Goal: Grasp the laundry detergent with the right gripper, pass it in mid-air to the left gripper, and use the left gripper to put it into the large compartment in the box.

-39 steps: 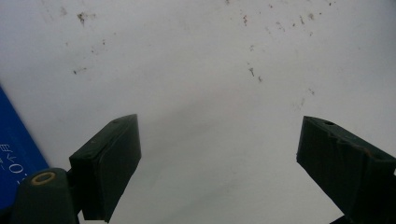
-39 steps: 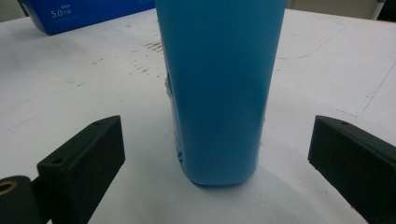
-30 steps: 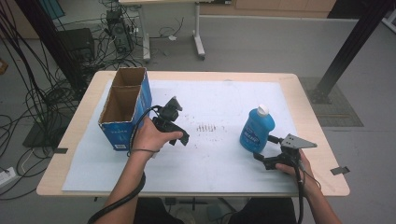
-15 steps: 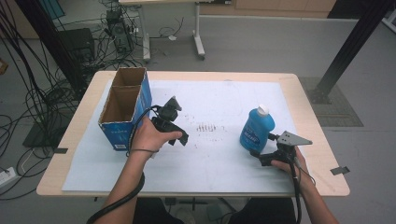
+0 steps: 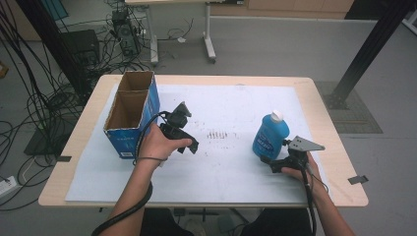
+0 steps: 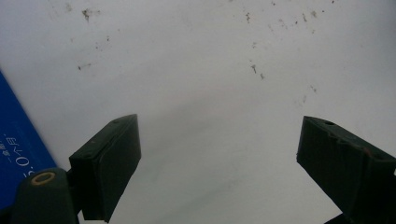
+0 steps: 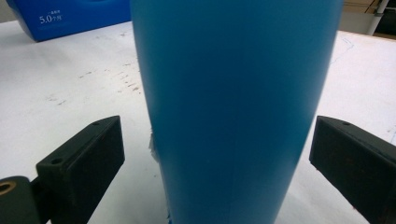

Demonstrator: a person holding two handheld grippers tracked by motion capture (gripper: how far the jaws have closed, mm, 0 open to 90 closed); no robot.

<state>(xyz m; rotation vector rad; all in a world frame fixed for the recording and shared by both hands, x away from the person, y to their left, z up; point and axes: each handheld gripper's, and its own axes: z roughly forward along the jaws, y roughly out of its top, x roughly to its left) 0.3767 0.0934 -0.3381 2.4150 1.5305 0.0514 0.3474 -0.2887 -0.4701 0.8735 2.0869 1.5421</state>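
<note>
Right claw spread wide, straddling the upright blue plastic bottle; left claw, also agape, angled down over the white-covered table.

One blue bottle, one open box, one table, my two grippers, left, right

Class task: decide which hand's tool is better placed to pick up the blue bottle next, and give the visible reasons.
Right. The right tool is open with the upright blue bottle between its jaws, not yet squeezed. The left tool is open over bare table cover beside the cardboard box, well away from the bottle.
</note>
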